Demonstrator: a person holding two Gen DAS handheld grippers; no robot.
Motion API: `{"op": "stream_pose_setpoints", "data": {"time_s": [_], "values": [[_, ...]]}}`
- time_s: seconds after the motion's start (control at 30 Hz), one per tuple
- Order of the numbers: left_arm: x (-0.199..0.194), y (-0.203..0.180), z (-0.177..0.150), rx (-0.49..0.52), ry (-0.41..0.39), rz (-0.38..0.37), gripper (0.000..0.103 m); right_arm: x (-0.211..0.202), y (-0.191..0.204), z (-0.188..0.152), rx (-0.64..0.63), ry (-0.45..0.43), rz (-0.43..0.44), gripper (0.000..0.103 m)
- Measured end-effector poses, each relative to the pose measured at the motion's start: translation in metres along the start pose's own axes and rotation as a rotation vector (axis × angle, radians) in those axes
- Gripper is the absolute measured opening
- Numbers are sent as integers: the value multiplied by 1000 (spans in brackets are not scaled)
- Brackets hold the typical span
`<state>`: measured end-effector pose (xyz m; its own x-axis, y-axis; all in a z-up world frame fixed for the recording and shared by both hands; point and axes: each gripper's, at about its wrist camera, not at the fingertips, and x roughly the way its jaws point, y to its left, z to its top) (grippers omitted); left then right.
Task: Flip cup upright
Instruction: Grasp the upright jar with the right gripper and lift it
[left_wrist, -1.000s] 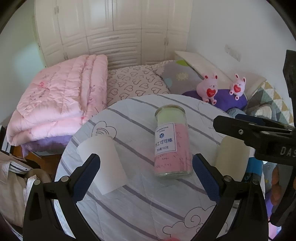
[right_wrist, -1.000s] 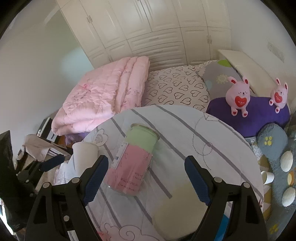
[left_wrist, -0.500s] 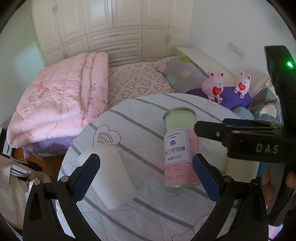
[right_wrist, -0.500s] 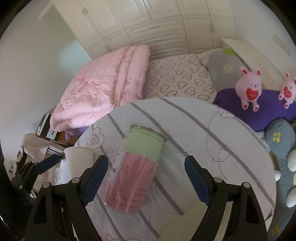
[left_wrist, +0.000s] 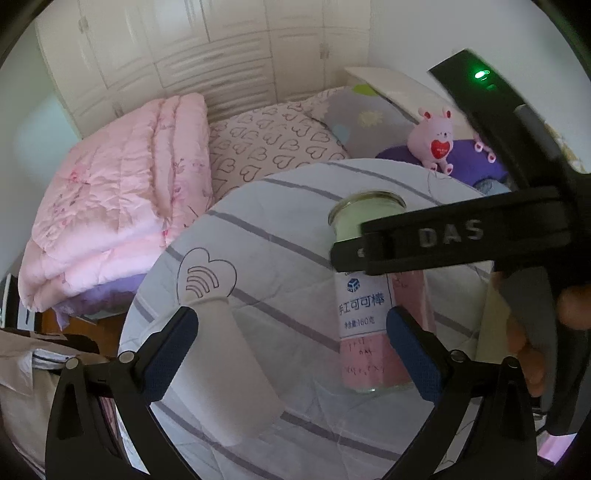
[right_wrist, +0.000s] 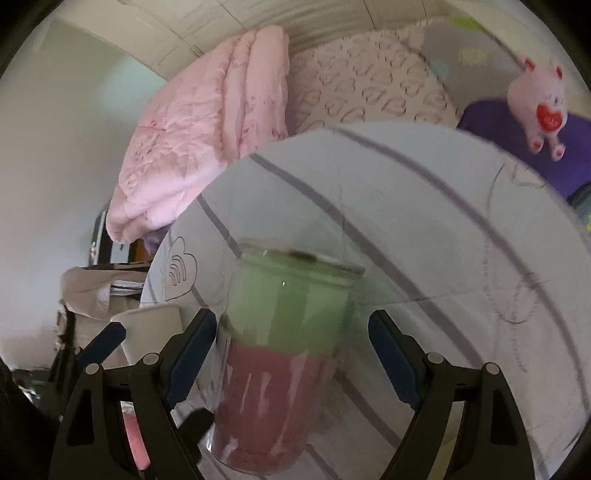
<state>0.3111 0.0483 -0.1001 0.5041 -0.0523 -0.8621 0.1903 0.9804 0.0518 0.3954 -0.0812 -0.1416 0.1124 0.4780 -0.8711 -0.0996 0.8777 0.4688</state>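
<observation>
Lying upside-down near the left rim of the round table (left_wrist: 280, 206), the white cup (left_wrist: 236, 369) rests just inside the left gripper (left_wrist: 291, 354), whose jaws stand wide apart, the left pad beside the cup's wall; I cannot tell whether they touch. The right gripper (right_wrist: 291, 354) is also spread wide, straddling the clear jar (right_wrist: 284, 354) of green and pink contents without clamping it. Striped cloth lies bare behind the jar to the far rim; the pink quilt (left_wrist: 122, 214) sits beyond the left edge. Since a second ago both grippers have closed in: the jar fills more of the right view, and the right tool's black body now crosses the left view.
</observation>
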Motion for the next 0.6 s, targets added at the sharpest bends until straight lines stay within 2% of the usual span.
{"op": "stream_pose_setpoints", "data": {"time_s": [0.07,0.13,0.17,0.2,0.33,0.6], "values": [[0,-3,0,14,-1,-5,103,7,-2,2,5,23,1,85],[0,-4,0,22,-3,-4,103,10,-6,3,17,19,37,85],[0,-4,0,23,-4,-5,103,10,-6,2,10,16,48,83],[-1,-3,1,22,-5,-7,103,8,-6,1,4,6,58,75],[-6,-3,1,10,-10,-18,103,-3,-2,-6,-34,-37,64,75],[-15,-9,-9,-7,-7,-16,103,-49,23,-35,-231,-255,-57,75]]}}
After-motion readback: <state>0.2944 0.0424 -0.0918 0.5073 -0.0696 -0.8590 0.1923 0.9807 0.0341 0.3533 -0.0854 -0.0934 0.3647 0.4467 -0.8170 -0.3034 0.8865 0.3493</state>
